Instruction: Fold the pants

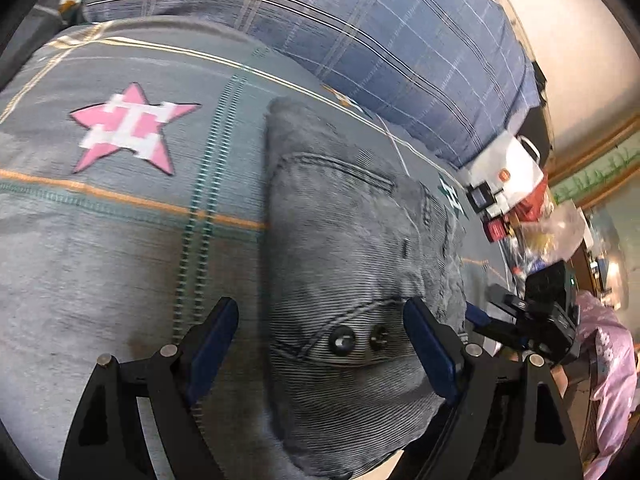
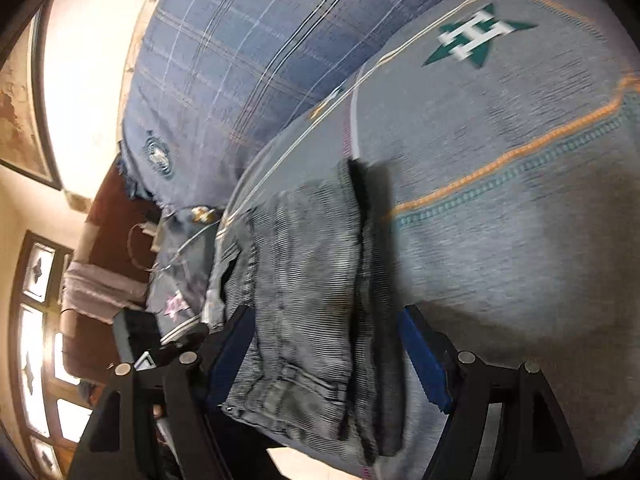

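Observation:
Grey denim pants point(image 1: 352, 264) lie folded into a compact bundle on a grey blanket point(image 1: 100, 240) on a bed, near its edge. In the left wrist view two dark buttons point(image 1: 356, 339) and a pocket seam show on top. My left gripper point(image 1: 320, 344) is open, its blue pads either side of the bundle's near end. In the right wrist view the pants point(image 2: 304, 288) show stacked layers with a dark folded edge. My right gripper point(image 2: 324, 352) is open around that end. The right gripper also shows in the left wrist view point(image 1: 532, 320).
A blue plaid duvet point(image 1: 380, 40) is bunched along the far side of the bed. The blanket has a pink star point(image 1: 128, 128) and a green star point(image 2: 476, 36). Cluttered bags and boxes point(image 1: 516, 184) stand beyond the bed; a window point(image 2: 40, 344) is at the right wrist view's left.

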A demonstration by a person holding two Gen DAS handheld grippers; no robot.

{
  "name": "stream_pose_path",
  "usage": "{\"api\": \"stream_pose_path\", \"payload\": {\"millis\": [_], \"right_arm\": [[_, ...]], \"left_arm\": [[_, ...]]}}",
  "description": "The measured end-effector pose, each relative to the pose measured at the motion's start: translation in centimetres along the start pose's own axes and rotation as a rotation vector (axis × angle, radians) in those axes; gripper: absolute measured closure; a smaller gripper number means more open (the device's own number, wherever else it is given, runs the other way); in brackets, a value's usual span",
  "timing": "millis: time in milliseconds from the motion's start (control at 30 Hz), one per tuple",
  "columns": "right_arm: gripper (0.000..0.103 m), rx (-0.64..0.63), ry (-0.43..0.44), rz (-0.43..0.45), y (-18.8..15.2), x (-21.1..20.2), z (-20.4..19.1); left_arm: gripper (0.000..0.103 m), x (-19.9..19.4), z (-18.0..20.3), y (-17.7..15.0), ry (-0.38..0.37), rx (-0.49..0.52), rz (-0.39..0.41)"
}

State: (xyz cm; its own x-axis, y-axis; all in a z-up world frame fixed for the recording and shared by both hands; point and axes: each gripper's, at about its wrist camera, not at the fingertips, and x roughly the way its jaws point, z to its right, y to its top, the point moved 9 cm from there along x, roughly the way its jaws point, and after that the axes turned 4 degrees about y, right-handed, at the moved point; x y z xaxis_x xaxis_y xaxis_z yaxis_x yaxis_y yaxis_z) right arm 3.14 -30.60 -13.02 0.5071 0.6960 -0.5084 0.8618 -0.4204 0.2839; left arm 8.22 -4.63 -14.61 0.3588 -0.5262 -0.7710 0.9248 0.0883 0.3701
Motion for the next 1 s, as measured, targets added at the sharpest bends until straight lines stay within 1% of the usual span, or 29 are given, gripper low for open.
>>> {"api": "stream_pose_path", "payload": {"millis": [67,100,233,300,433,467,500,533,567,600,633,667,700,767,800,933,1000], "right_arm": [[0.026,-0.014,-0.043,-0.03,-0.2,1.0,0.1],[0.026,-0.014,-0.05,-0.036,-0.3,1.3,0.2],[0.024,-0.016,-0.009,-0.057,-0.3,1.9,-0.7],[0.024,-0.04,-0.02,-0.076,-0.4,2.3,-0.8],[0.024,-0.015,-0.016,-0.072,0.0,2.8,-0.3],[0.024,-0.005,-0.016,-0.069,0.1,2.7,-0.1],[0.024,-0.009,-0.024,-0.071,0.1,2.8,-0.2],[0.025,-0.024,-0.042,-0.077,0.0,3.0,-0.4],[0.028,-0.033,-0.056,-0.079,-0.1,3.2,-0.6],[0.044,-0.037,-0.065,-0.084,-0.2,3.4,-0.7],[0.063,-0.045,-0.097,-0.099,-0.3,3.6,-0.8],[0.067,-0.056,-0.146,-0.108,-0.5,3.8,-0.8],[0.071,-0.065,-0.161,-0.116,-0.7,3.9,-0.9],[0.075,-0.103,-0.216,-0.112,-0.8,3.8,-1.7],[0.078,-0.115,-0.224,-0.11,-0.8,3.8,-2.1],[0.081,-0.215,-0.264,-0.1,-1.1,3.3,-5.3],[0.083,-0.254,-0.265,-0.086,-1.1,2.9,-6.9]], "left_arm": [[0.018,0.7,0.6,-0.1,-0.004,0.014,-0.014],[0.018,1.0,0.8,-0.2,-0.006,0.016,-0.023],[0.018,1.4,1.4,-0.2,-0.019,0.025,-0.031],[0.018,1.6,1.4,0.0,-0.025,0.022,-0.027],[0.018,1.8,1.5,0.3,-0.037,-0.006,-0.018],[0.024,1.8,1.4,0.3,-0.034,-0.009,-0.015],[0.036,1.9,1.2,0.4,-0.015,-0.008,-0.014],[0.041,2.0,1.0,0.4,0.003,-0.002,-0.018],[0.048,1.7,0.6,0.4,0.013,0.001,-0.019],[0.057,1.7,0.5,0.4,0.021,0.0,-0.019],[0.061,1.5,0.6,0.5,0.031,0.008,-0.018],[0.068,1.2,0.6,0.5,0.044,0.025,-0.015],[0.074,0.9,0.8,0.5,0.068,0.049,-0.007],[0.077,0.6,1.3,0.5,0.109,0.094,0.007],[0.078,0.3,1.7,0.5,0.13,0.123,0.021],[0.08,-1.5,2.9,1.0,0.144,0.183,0.073],[0.08,-3.3,3.7,1.7,0.15,0.223,0.122]]}}
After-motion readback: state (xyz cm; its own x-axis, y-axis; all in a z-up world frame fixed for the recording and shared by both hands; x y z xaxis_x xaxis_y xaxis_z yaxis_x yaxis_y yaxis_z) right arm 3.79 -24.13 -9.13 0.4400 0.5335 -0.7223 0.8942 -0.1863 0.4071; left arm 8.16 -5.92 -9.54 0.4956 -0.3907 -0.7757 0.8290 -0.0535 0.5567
